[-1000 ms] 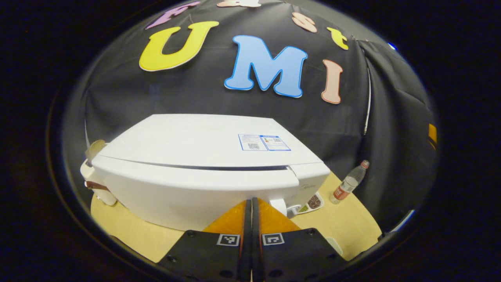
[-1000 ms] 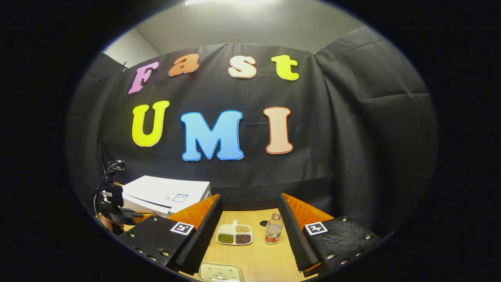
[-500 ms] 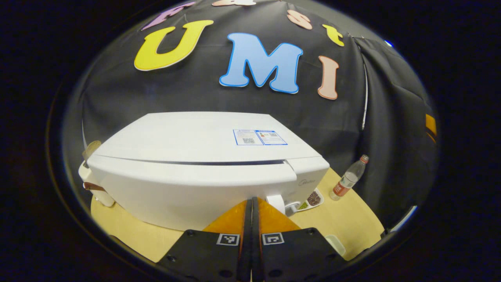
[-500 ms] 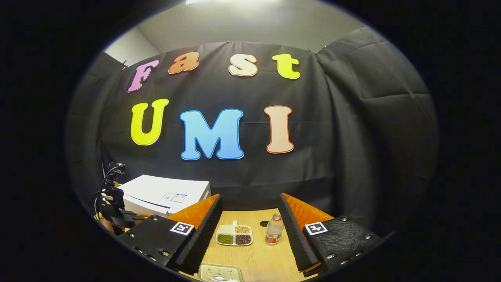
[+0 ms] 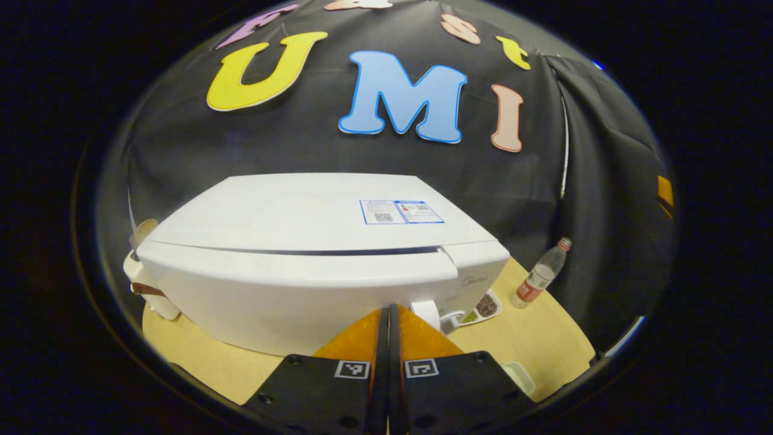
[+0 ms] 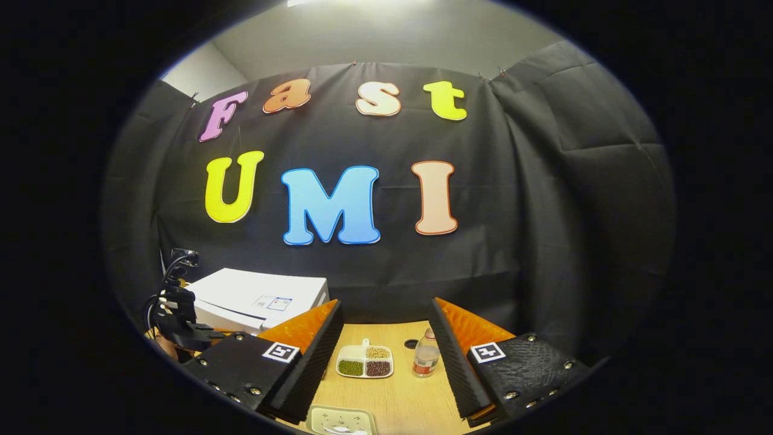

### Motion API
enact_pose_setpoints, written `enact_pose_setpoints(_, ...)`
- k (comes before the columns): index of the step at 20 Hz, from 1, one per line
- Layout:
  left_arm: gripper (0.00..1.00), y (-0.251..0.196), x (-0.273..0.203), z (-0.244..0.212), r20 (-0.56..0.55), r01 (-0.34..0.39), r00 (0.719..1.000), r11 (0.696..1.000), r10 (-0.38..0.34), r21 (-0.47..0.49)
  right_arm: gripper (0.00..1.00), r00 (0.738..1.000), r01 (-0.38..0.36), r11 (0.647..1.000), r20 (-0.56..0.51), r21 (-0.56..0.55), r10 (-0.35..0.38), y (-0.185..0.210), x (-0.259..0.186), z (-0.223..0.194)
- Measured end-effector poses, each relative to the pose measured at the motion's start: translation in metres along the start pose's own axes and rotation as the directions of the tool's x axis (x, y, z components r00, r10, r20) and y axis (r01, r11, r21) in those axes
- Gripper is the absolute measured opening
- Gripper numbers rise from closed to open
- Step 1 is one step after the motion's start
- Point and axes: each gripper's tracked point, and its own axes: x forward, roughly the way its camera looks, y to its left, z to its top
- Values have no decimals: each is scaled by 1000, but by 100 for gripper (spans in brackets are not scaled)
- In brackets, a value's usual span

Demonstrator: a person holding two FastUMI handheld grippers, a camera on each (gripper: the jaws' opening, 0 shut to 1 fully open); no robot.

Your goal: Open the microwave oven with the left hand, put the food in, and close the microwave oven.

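White, rigid and heavy, the microwave oven [image 5: 314, 254] sits closed along the table's [image 5: 543, 338] left edge, so hook your left gripper [image 5: 388, 320], jaws pressed together empty, on its door edge while your right gripper [image 6: 383, 338] gapes empty.

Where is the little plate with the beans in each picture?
Left gripper view: the bean plate peeks out at lower right, just past the right corner of the white microwave, on the wooden table.
Right gripper view: the same plate sits at bottom centre, between the right gripper's two open fingers.
Shared landmark: the clear bottle stands to the plate's right in both.
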Motion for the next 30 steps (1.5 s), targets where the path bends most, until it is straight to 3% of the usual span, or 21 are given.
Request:
enact_pose_setpoints(19,7,1,12,-4,-29,-8,1000,1000,7,-20,88,998,-48,999,-29,-20,47,21,2,-9)
enact_pose_setpoints(22,7,0,-5,10,18,-32,999,999,32,6,88,998,-54,998,-39,-12,54,22,2,-11)
enact_pose_setpoints(26,8,-2,-60,53,150,-78,986,996,70,47,88,997,-76,997,-32,2,76,31,-1,-7)
enact_pose_setpoints(27,2,-3,-78,71,201,-83,977,995,69,63,88,996,-84,996,-29,7,84,34,-1,-5)
enact_pose_setpoints(29,36,-11,-121,110,316,-104,946,990,70,95,88,995,-101,995,-19,14,102,42,-2,2)
enact_pose_setpoints(30,72,-14,-143,129,364,-112,929,988,67,103,88,994,-110,994,-14,16,110,46,-3,8)
